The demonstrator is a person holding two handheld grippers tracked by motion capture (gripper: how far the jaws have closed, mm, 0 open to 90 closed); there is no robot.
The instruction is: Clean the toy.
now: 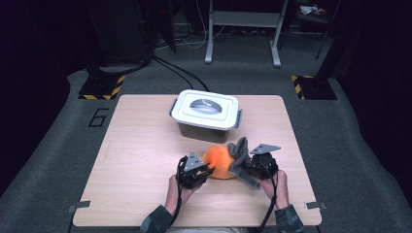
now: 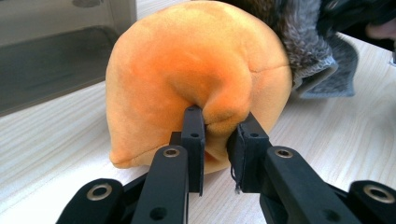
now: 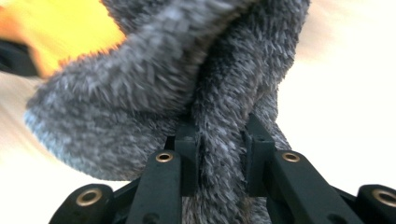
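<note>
The left hand-held gripper (image 2: 218, 128) is closed on a small fold of the orange plush (image 2: 196, 79), its pads pinching only a bulge of fabric; the right hand-held gripper (image 3: 219, 140) is clamped on a twisted strand of the grey furry fabric (image 3: 187, 84) that wraps one end of the plush. In the high view both sit just above the counter (image 1: 141, 145), near its front edge, with the lidded white box (image 1: 206, 114) standing apart behind them. Risk noted: the left grip is shallow (a pinch of skin, not the body), so any pull from the right side may slip it free. The grey strand could likewise slide through the right jaws, or stretch. If both let go, the plush would likely drop on the counter.
</note>
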